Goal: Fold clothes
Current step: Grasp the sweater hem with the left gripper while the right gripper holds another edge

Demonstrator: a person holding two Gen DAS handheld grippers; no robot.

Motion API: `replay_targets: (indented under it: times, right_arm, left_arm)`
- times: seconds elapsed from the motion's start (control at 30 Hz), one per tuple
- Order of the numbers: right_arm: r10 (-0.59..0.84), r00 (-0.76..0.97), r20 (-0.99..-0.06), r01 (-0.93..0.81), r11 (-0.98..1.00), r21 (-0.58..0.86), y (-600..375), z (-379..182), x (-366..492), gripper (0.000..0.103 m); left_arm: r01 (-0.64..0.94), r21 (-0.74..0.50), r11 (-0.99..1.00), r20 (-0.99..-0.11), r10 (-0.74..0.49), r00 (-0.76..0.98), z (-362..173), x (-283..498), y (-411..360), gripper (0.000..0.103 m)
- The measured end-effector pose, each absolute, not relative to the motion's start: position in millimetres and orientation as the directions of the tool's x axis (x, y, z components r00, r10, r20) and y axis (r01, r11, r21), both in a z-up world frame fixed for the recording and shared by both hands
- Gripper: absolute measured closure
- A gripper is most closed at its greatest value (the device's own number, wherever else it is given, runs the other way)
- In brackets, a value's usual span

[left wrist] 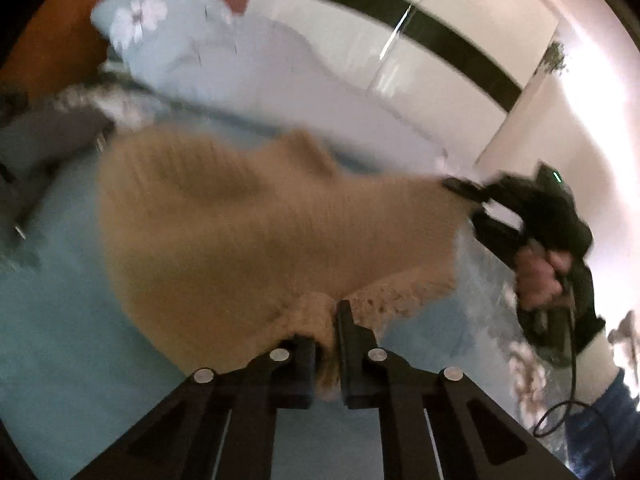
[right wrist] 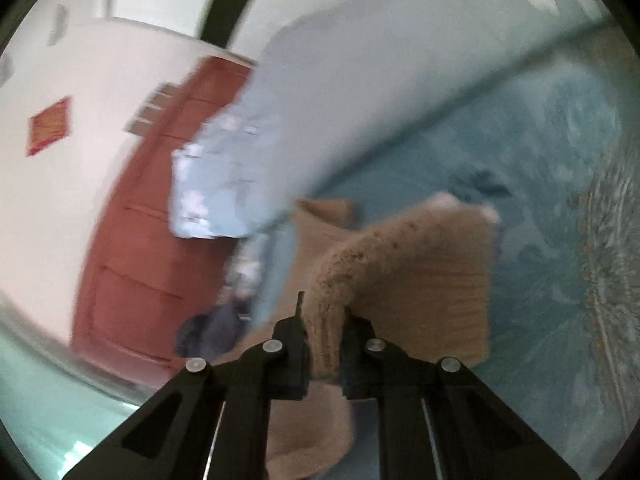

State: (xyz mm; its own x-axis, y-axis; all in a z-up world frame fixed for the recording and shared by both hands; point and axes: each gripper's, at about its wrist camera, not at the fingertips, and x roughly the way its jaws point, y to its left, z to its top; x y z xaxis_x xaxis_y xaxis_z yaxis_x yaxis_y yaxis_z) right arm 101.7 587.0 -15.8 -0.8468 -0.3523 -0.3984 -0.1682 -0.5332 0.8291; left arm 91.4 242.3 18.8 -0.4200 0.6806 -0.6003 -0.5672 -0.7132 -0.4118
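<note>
**Tan knit garment held up between two grippers over the bed**

The left gripper [left wrist: 326, 344] has its jaws drawn narrow on a bunched edge of a tan knit garment [left wrist: 248, 232], with the fabric pinched between the two black fingers. From that pinch, the ribbed cloth spreads away toward the far side and hangs above a teal bedspread [left wrist: 60, 340]. In the left wrist view, the right gripper [left wrist: 460, 186] shows at the right, its tip meeting the far right corner of the same garment; a hand [left wrist: 540, 276] wraps its handle, and a dark cable [left wrist: 572, 384] trails down from it. That view is too blurred to show how its jaws stand.

The right wrist view shows it better: the right gripper [right wrist: 324, 320] has its jaws narrow on a thick fold of the garment [right wrist: 432, 272], which rises between the fingers and drapes off to the right and down below the jaws. The edge near the grip has an open, lacy knit.

Beyond the garment, a pale blue quilt with white flowers [left wrist: 160, 32] lies heaped at the far left of the bed. A grey piece of clothing [left wrist: 48, 136] lies on the left, just beside the quilt. A reddish-brown wooden door [right wrist: 136, 240] stands on the left of the right wrist view, set in a white wall [right wrist: 100, 80]. Both views are motion-blurred.
</note>
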Motion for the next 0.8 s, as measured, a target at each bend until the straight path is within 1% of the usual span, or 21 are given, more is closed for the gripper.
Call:
replay_targets:
  times: [0.1, 0.2, 0.27, 0.37, 0.43, 0.5, 0.67, 0.8]
  right_arm:
    - [-0.363, -0.884, -0.295, -0.049, -0.554, 0.831, 577.4, 33.6, 131.2, 0.092]
    - [-0.374, -0.904, -0.206, 0.051, -0.574, 0.817, 563.5, 79.7, 161.9, 0.092]
    - [-0.376, -0.913, -0.156, 0.102, -0.584, 0.805, 555.0, 107.1, 182.0, 0.092]
    - [-0.353, -0.932, -0.086, 0.157, -0.606, 0.78, 545.4, 149.6, 216.5, 0.092]
    - [-0.341, -0.94, -0.032, 0.199, -0.62, 0.759, 538.1, 179.5, 242.0, 0.092]
    - [-0.32, -0.947, -0.002, 0.22, -0.656, 0.722, 528.6, 210.2, 267.7, 0.092]
    - [-0.28, -0.959, 0.038, 0.247, -0.765, 0.595, 492.5, 282.5, 339.4, 0.092]
    - [-0.262, -0.961, 0.086, 0.271, -0.843, 0.465, 463.5, 324.1, 392.6, 0.092]
  left_arm:
    - [-0.601, -0.369, -0.709, -0.525, 0.692, -0.495, 77.0, 90.6, 220.7, 0.095]
    - [-0.652, -0.327, -0.684, -0.449, 0.72, -0.53, 143.7, 95.4, 209.6, 0.095]
    - [-0.683, -0.259, -0.683, -0.38, 0.722, -0.578, 191.1, 111.8, 208.8, 0.095]
    - [-0.716, -0.192, -0.671, -0.275, 0.738, -0.617, 250.1, 141.6, 185.2, 0.095]
    - [-0.729, -0.184, -0.66, -0.234, 0.749, -0.619, 274.0, 158.0, 167.6, 0.095]
    - [-0.741, -0.173, -0.649, -0.194, 0.76, -0.62, 297.8, 174.8, 155.2, 0.095]
    - [-0.781, -0.148, -0.607, -0.093, 0.795, -0.6, 333.4, 217.9, 132.5, 0.095]
    - [-0.813, -0.128, -0.568, -0.027, 0.821, -0.57, 355.7, 245.3, 118.7, 0.095]
